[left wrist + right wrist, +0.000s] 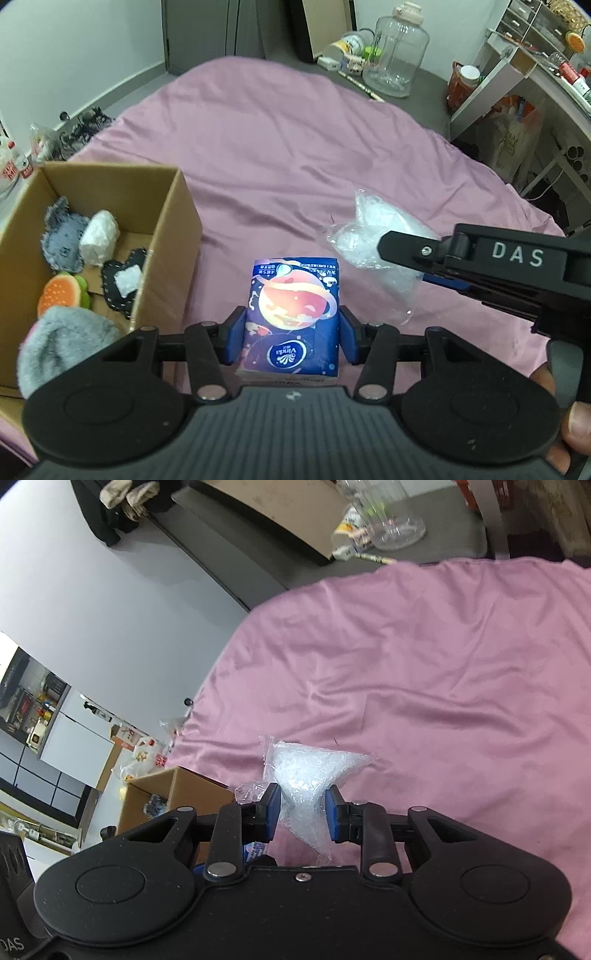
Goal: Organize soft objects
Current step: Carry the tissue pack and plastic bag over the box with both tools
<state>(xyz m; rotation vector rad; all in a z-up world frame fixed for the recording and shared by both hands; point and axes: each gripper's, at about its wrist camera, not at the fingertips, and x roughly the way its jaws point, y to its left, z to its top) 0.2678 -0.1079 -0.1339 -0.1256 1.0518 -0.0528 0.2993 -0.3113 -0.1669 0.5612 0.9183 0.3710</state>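
Note:
My left gripper [293, 325] is shut on a blue tissue pack [293, 306] with a planet print, held above the pink bedsheet [280, 147]. My right gripper [302, 810] is shut on a clear plastic bag of white filling [308, 771], its blue pads pinching the bag's waist. In the left wrist view that bag [373, 236] hangs from the right gripper's black body at the right. A cardboard box [173, 229] at the left holds a grey furry toy [62, 343], a burger-shaped toy [61, 291], denim patches and white lumps.
A big clear jar [397, 55] and small clutter stand on the dark floor beyond the bed. White shelves [517, 74] and bags are at the right. The box [177, 794] shows at the left in the right wrist view, near the bed's edge.

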